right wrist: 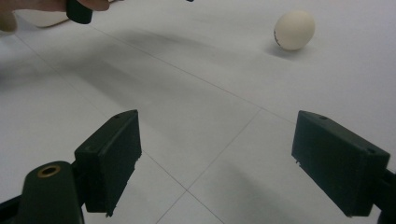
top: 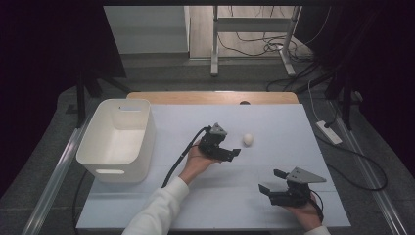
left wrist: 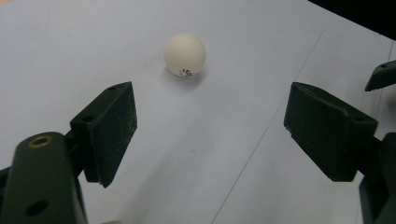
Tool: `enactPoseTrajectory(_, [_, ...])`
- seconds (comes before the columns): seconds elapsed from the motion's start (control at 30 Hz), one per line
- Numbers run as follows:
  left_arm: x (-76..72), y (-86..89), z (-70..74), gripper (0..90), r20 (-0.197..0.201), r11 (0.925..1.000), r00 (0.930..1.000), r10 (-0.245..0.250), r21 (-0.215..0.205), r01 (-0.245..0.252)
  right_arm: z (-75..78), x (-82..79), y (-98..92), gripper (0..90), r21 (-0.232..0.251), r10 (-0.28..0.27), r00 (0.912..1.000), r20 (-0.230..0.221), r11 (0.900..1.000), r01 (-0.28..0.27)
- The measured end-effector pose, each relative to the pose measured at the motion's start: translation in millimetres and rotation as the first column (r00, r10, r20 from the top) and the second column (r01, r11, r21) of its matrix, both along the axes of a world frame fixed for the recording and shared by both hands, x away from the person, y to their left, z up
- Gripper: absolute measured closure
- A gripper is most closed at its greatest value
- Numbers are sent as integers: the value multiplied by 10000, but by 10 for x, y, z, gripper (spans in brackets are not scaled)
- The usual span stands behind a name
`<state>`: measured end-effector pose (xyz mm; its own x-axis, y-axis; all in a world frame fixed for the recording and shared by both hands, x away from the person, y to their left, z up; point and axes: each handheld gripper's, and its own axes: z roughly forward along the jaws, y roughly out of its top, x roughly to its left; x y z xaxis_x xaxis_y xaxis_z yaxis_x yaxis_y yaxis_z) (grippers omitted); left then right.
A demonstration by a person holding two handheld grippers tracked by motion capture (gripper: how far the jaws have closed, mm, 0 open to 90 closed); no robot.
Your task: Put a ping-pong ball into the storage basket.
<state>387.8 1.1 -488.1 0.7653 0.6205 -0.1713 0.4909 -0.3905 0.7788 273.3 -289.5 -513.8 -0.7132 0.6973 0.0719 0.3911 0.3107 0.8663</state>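
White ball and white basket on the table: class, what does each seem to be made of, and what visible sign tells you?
White ball: probably thin, matte plastic, like a table-tennis ball; it is smooth with a small printed mark and no gloss. White basket: likely moulded plastic with a satin finish; it has rounded corners, even walls and cut-out handle slots. Neither material is certain from looks alone.

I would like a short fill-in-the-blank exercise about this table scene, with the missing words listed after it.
1. The small white ball lies on the ______.
2. The left gripper, jaws open, is aimed at the ______.
3. The white bin at the table's left edge has ______ inside it.
4. The right gripper has its jaws ______, with nothing between them.

Missing words: table; ball; nothing; open
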Motion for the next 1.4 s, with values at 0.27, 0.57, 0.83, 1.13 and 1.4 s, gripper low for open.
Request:
enactPoseTrajectory(0.27, [87,-54,-43,184,-67,9999,9999,140,56,-140,-4,5,14,158,-23,55,10000,-20,10000,-55])
enactPoseTrajectory(0.57, [154,-114,-92,186,-192,9995,9995,233,231,-229,-7,18,8,158,2,110,9999,-32,9999,-110])
enactPoseTrajectory(0.83, [187,-186,-110,186,-234,9995,9997,121,301,-114,-8,22,4,158,27,133,9999,-59,9999,-133])
enactPoseTrajectory(1.13, [243,-266,-136,186,-329,9995,9994,103,300,-93,-11,30,11,159,47,204,9998,-84,9998,-204])
enactPoseTrajectory(1.4, [266,-368,-135,186,-336,9996,9994,-49,279,59,-7,19,7,160,82,216,9997,-67,9997,-215])
